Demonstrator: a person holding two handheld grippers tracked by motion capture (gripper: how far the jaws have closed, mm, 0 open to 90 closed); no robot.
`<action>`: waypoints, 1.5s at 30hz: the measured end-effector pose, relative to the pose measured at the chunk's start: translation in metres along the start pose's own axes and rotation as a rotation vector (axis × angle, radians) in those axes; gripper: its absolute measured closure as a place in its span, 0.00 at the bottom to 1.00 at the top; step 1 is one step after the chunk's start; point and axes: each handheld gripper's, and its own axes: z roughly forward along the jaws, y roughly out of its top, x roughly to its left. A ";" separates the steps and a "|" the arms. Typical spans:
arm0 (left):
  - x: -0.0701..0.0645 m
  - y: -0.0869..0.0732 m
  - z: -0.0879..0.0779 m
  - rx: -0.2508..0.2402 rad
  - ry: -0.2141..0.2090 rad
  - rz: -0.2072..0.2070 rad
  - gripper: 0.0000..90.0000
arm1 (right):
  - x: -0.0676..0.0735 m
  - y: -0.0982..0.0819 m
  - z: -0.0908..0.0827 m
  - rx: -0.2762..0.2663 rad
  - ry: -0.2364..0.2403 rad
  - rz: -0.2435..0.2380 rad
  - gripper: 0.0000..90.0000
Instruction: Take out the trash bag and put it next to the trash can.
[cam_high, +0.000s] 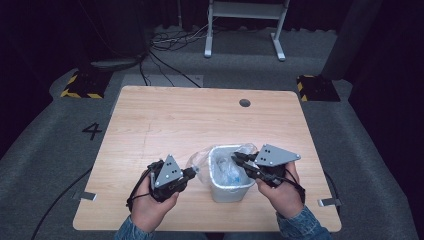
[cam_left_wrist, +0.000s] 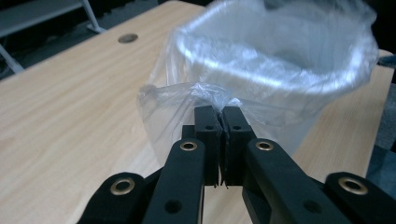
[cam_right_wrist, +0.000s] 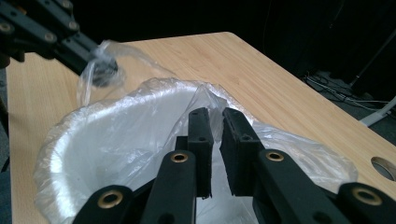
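Both my grippers, left (cam_left_wrist: 222, 111) and right (cam_right_wrist: 215, 114), pinch the bag (cam_high: 202, 159) tight at the bin (cam_high: 227, 190) rim on the table (cam_high: 150, 125). Pulling hard could rip it or tip the bin.

Wooden table (cam_high: 150, 125) with a round hole (cam_high: 244, 103); beyond it, white frame legs (cam_high: 245, 30), floor cables (cam_high: 170, 42).

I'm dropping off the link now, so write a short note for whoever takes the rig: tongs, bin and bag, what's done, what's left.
Left tongs: shut on the clear plastic bag, pinching its edge outside the bin's near wall.
Right tongs: shut on the bag's opposite edge.
Small white bin: upright near the table's front edge, bag lining it.
Done: both bag edges gripped.
Left: probably lifting the bag out or settling it over the rim; unclear which.
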 end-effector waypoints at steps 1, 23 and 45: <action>0.001 0.003 -0.001 -0.008 0.001 0.005 0.97 | 0.000 0.000 0.000 -0.001 -0.001 0.000 0.91; -0.001 0.063 0.021 -0.143 -0.077 0.066 0.97 | 0.002 0.004 -0.007 -0.013 -0.005 0.015 0.86; -0.027 0.091 0.054 -0.147 -0.195 0.124 0.97 | 0.006 0.004 0.013 -0.056 0.069 0.044 0.41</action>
